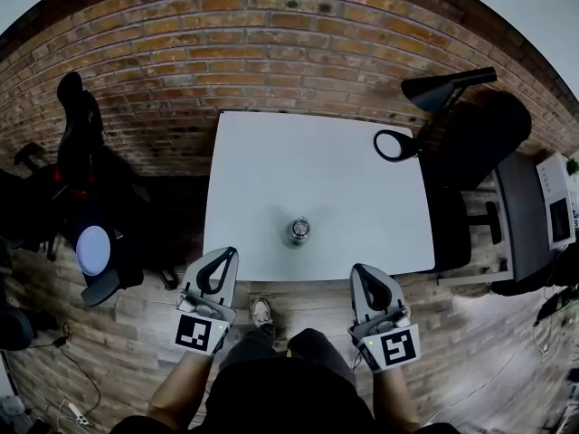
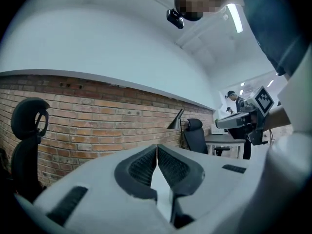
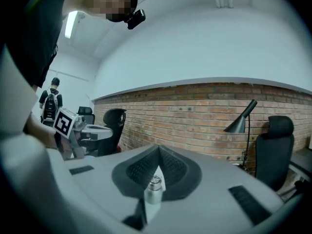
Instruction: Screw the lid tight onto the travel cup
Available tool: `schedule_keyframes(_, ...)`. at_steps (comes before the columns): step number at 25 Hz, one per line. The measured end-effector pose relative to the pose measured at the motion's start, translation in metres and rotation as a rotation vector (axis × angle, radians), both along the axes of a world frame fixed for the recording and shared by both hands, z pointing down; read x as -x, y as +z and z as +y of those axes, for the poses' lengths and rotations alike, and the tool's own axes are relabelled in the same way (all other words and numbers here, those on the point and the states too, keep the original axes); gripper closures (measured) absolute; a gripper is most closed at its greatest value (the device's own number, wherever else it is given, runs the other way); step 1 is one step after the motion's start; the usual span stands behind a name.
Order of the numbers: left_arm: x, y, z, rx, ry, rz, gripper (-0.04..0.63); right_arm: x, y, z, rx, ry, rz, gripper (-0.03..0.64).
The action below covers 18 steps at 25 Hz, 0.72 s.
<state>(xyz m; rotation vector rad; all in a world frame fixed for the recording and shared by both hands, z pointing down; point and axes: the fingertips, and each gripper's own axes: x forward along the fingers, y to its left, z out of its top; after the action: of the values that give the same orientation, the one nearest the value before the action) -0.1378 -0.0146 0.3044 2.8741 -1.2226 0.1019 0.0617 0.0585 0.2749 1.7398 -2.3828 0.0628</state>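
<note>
A silver travel cup (image 1: 298, 231) with its lid on top stands upright on the white table (image 1: 271, 161), near the front edge. My left gripper (image 1: 226, 255) hangs shut and empty just off the table's front left edge. Shut and empty too, my right gripper (image 1: 360, 271) is off the front right edge. Neither touches the cup, which stands between and beyond them. In the left gripper view the jaws (image 2: 157, 151) meet with nothing between them. In the right gripper view the shut jaws (image 3: 158, 153) point toward the cup (image 3: 154, 191), which shows through the gap below the tips.
A black desk lamp (image 1: 412, 138) stands at the table's right back corner. Black office chairs (image 1: 81, 134) flank the table in front of a brick wall (image 1: 298, 34). A second desk (image 1: 529, 206) is at the right. A person with a backpack (image 3: 48, 106) stands far off.
</note>
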Motion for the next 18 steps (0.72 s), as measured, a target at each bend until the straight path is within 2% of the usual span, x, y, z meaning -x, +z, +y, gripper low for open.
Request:
schedule_keyframes(7, -0.014, 0.009, -0.028, 0.021, 0.044, 0.02, 0.568, -0.004, 0.013, -0.015, 0.042, 0.043, 0.003, 0.603)
schedule_keyframes(18, -0.033, 0.012, -0.037, 0.024, 0.032, 0.001, 0.566, -0.022, 0.018, -0.038, 0.032, 0.019, -0.014, 0.603)
